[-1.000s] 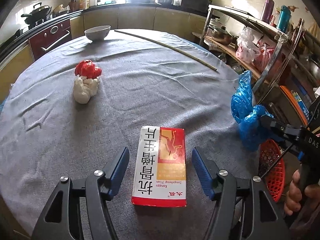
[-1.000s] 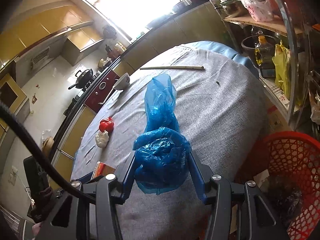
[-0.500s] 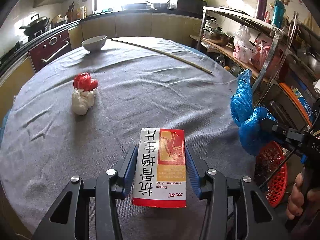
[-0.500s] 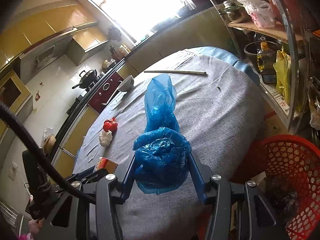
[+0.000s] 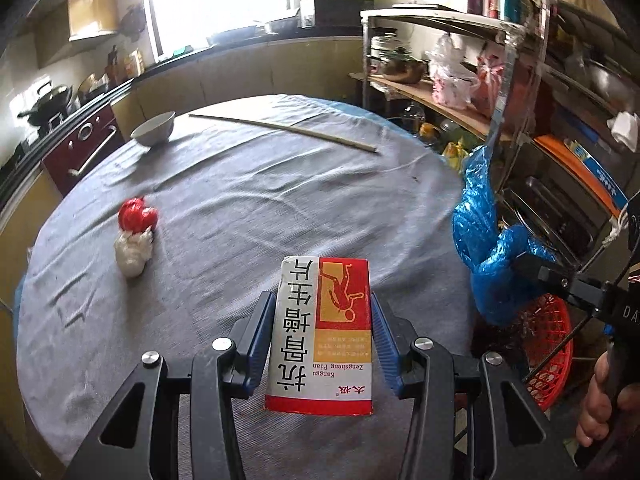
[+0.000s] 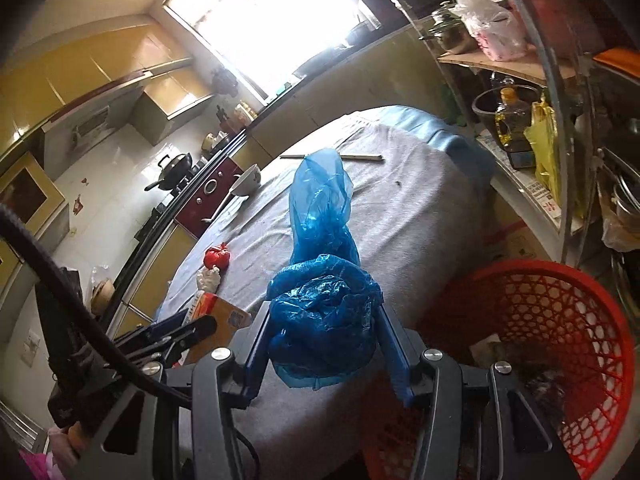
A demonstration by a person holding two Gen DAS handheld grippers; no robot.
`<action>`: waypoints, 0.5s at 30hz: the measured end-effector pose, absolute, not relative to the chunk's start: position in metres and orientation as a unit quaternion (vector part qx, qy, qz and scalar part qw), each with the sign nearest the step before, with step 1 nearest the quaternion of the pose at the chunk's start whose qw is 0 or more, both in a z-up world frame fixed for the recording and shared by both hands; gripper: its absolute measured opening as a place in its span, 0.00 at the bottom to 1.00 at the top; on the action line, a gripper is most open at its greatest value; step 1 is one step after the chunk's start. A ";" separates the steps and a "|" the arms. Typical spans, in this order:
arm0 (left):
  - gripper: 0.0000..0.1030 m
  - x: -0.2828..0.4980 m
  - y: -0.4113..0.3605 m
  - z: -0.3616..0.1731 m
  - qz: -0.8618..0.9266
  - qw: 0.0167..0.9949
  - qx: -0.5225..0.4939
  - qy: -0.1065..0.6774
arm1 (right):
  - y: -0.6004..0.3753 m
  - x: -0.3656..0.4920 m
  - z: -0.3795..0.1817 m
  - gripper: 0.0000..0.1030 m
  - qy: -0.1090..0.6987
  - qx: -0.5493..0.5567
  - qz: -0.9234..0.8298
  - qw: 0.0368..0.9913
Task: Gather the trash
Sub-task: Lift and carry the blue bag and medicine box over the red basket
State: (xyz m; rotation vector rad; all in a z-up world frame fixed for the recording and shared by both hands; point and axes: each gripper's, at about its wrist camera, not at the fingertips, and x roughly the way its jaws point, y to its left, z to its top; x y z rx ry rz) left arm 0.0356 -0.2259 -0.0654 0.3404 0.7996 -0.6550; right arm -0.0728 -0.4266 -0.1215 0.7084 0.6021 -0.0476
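Note:
My left gripper point(image 5: 320, 320) is shut on a red-and-white medicine box point(image 5: 322, 332), which hangs lifted above the grey tablecloth point(image 5: 256, 208). The same box point(image 6: 218, 318) shows at the lower left of the right wrist view. My right gripper point(image 6: 324, 322) is shut on a crumpled blue plastic bag point(image 6: 324, 312), held at the table's right edge beside a red mesh basket point(image 6: 560, 344). From the left wrist view the blue bag point(image 5: 486, 248) hangs over the basket point(image 5: 548, 348). A red and white wad of trash point(image 5: 135, 236) lies on the cloth at the left.
A white bowl point(image 5: 153, 130) and a long thin stick point(image 5: 288, 132) lie at the table's far side. A metal shelf rack point(image 5: 512, 92) full of pots and bags stands close on the right. A person's hand point(image 5: 596, 404) grips the right tool's handle. Counters and a stove ring the room.
My left gripper closed on the medicine box and lifted it off the cloth. Both grippers drifted toward the table's right edge, and the red basket looms larger in the right wrist view.

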 end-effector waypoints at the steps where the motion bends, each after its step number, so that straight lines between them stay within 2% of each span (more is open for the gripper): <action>1: 0.48 0.033 -0.230 -0.064 -0.315 0.854 0.165 0.379 | -0.429 -0.077 -0.122 0.52 0.289 0.342 -0.025 0.894; 15: 0.48 -0.003 -0.281 -0.056 -0.366 0.836 0.206 0.355 | -0.463 -0.125 -0.129 0.52 0.280 0.364 -0.066 0.886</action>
